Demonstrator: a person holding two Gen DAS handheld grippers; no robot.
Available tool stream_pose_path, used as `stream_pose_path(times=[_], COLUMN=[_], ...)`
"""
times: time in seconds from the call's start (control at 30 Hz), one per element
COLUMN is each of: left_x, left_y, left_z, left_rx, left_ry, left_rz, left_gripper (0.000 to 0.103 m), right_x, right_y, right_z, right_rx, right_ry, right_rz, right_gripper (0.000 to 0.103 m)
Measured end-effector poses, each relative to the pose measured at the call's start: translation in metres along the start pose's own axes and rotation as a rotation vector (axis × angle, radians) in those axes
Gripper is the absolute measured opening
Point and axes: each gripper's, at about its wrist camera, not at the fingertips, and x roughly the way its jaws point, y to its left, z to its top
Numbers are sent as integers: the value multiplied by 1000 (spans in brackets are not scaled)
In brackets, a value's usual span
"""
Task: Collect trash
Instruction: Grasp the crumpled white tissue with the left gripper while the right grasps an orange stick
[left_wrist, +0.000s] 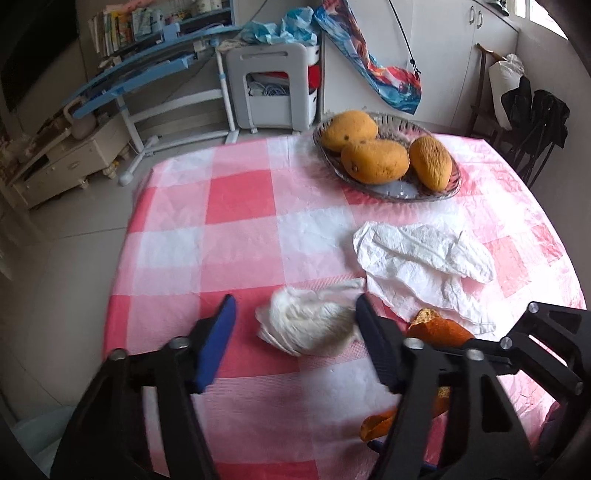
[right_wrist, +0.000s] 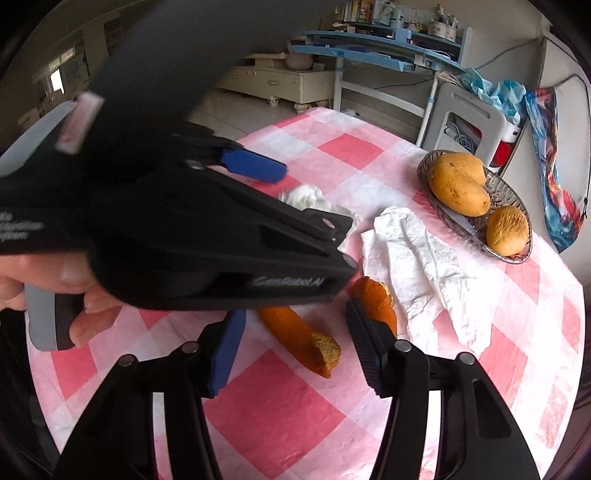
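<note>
Both of your claws stand open: your left gripper (left_wrist: 295, 325) straddles a crumpled tissue (left_wrist: 308, 325), your right gripper (right_wrist: 295, 332) brackets an orange peel (right_wrist: 299, 341), neither pinched.

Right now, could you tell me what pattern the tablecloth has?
The tablecloth has pink-and-white checks, clearest in the left wrist view.

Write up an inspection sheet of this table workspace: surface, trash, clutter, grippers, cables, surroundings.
Surface: round table, pink-and-white checked cloth.
Job's things: crumpled tissue; flat white paper; two orange peel pieces.
Clutter: glass dish holding three mangoes.
Grippers: left gripper open, straddling the tissue; right gripper open, over the peels.
Cables: black cord hanging by the cabinet.
Surroundings: blue desk, white stool, chair with a dark garment.
</note>
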Motion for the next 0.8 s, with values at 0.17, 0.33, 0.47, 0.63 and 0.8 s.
stream_pose_path(times=[0.17, 0.33, 0.47, 0.63, 0.8], left_x=[-1, -14, -30, -46, -68], left_y=[-8, 2, 18, 30, 26], left_z=[-3, -4, -7, -18, -30], left_rx=[11, -56, -125, -176, -161], left_ry=[-1, -8, -24, -37, -71], left_rz=[-33, -86, -126, -134, -134], left_gripper=[29, 26, 26, 26, 26], right_x=[-2, -5, -14, -32, -49], right_y=[0, 5, 9, 12, 15], right_z=[-4, -3, -6, -11, -20], right_rx=[1, 11, 22, 41, 68], right_ry=[-4, 15, 5, -23, -48], right_rz=[10, 54, 68, 80, 83], right_gripper=[42, 18, 18, 18, 18])
